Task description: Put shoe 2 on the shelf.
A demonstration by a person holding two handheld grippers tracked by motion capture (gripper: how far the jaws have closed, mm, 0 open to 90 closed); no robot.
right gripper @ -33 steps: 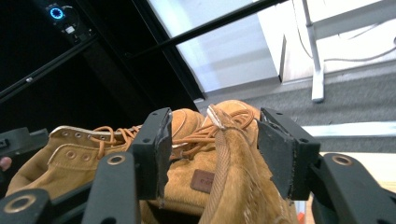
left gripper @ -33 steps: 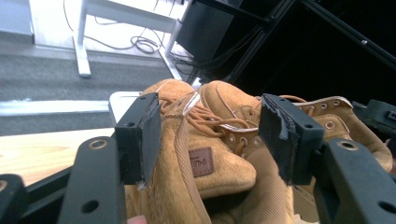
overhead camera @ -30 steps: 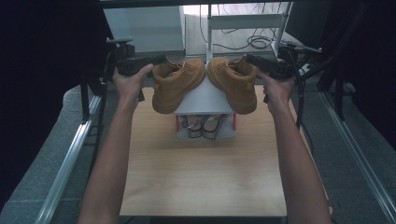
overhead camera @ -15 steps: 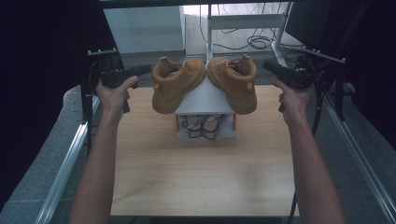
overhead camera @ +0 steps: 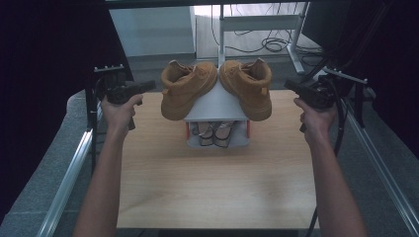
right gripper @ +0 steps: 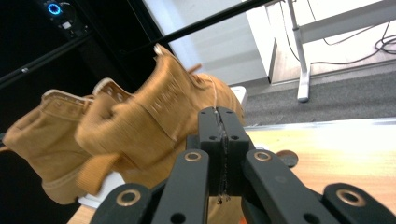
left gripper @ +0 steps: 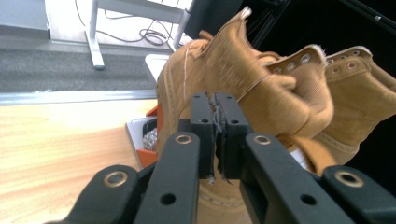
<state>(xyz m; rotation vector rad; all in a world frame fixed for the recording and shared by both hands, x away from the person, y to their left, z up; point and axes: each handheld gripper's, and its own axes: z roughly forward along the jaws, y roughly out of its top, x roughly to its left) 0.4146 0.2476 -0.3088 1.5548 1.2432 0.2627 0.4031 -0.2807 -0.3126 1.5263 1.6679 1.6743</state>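
Observation:
Two tan suede boots sit heel-up on the sloped grey roof of a small shoe rack (overhead camera: 216, 106), the left boot (overhead camera: 185, 91) and the right boot (overhead camera: 249, 86) leaning toe to toe. My left gripper (overhead camera: 146, 86) hangs just left of the left boot, apart from it, jaws shut and empty. My right gripper (overhead camera: 289, 85) mirrors it to the right of the right boot, also shut. In the left gripper view the shut left gripper (left gripper: 215, 135) points at the near boot (left gripper: 233, 74). The right gripper (right gripper: 223, 140) points at its near boot (right gripper: 154, 112).
A silvery pair of sandals (overhead camera: 212, 134) lies inside the rack. The rack stands at the back of a wooden table (overhead camera: 217, 177). Metal rails (overhead camera: 64, 173) run along both table sides. A white desk frame (overhead camera: 257, 22) with cables stands behind. A dark disc (right gripper: 286, 158) lies on the table.
Both hands have drawn outward and back from the boots. A second ago the grippers were against the boots' outer sides; now each hangs clear. The boots have stayed put.

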